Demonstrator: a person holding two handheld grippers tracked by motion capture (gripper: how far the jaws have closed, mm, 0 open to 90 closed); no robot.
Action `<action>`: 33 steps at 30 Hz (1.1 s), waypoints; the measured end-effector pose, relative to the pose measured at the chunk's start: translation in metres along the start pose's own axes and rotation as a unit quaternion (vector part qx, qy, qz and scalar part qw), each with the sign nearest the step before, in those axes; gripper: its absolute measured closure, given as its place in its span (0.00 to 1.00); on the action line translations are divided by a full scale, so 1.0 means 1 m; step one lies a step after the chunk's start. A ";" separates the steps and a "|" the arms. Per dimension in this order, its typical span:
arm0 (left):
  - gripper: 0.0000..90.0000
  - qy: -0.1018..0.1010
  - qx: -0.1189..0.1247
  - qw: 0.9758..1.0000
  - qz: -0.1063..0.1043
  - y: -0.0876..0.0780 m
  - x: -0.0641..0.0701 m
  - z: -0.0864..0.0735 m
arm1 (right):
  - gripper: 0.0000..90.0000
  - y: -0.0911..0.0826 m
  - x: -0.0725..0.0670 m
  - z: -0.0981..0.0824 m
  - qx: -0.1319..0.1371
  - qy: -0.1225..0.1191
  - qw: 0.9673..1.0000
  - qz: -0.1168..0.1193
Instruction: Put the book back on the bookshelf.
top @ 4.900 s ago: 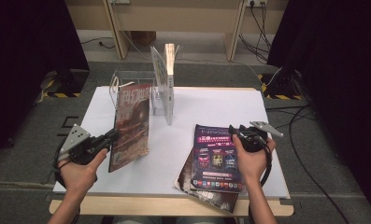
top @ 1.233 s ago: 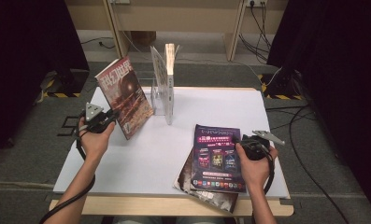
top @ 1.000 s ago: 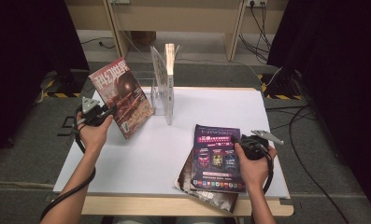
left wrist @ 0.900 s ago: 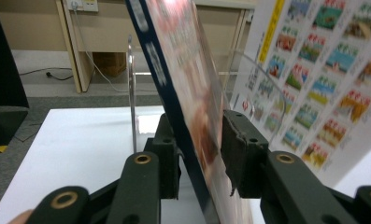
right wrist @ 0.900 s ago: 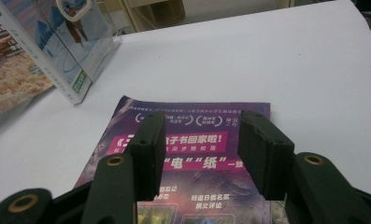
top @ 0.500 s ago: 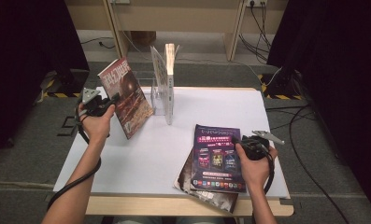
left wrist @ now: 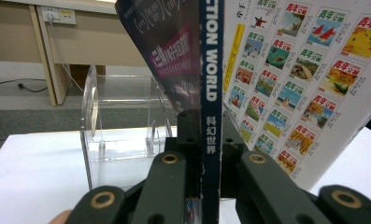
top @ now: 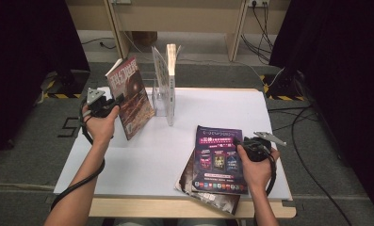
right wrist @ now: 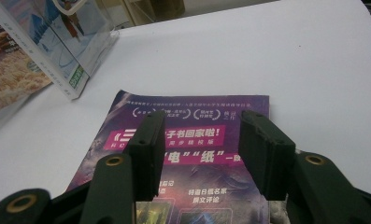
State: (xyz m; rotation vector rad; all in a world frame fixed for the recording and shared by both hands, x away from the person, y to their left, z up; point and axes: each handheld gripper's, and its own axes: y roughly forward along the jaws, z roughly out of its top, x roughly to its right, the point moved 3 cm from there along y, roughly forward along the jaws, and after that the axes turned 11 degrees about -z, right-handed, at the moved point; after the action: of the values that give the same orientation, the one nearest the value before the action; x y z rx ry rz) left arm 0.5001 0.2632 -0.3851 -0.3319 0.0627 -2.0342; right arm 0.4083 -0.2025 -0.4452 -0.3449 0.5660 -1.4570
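Dark magazine (top: pixel 130 96) is now standing upright near tabletop's left edge; I'm seeing left gripper (top: pixel 110 102) jaws, just closing, clamping its spine, ready for acrylic rack (top: pixel 162 89); right gripper (top: pixel 241 143) gaping wide.

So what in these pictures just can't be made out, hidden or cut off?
- Lower magazine of the stack, high view: the purple-covered magazine on top hides its cover.
- Dark red magazine clamped by the left gripper, left gripper view: its top is cut off by the frame's edge.
- Books in the clear acrylic stand, high view: seen edge-on, titles too small.
- Right gripper, high view: the hand covers its jaws.
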 end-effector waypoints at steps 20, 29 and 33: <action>0.93 0.056 0.029 0.998 0.023 0.034 0.013 0.054 | 0.58 -0.001 0.004 0.001 0.007 -0.001 1.000 -0.001; 0.93 0.067 0.027 0.997 0.039 0.059 0.010 0.041 | 0.58 0.001 0.004 0.001 0.005 -0.001 1.000 -0.001; 0.93 0.079 0.027 0.996 0.035 0.060 0.012 0.027 | 0.58 0.001 0.005 0.000 0.005 -0.001 1.000 -0.001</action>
State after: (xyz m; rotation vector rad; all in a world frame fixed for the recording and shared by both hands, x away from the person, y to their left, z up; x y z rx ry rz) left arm 0.5540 0.2267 -0.3675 -0.1327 0.1164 -1.9852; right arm 0.4094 -0.2073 -0.4468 -0.3393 0.5579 -1.4605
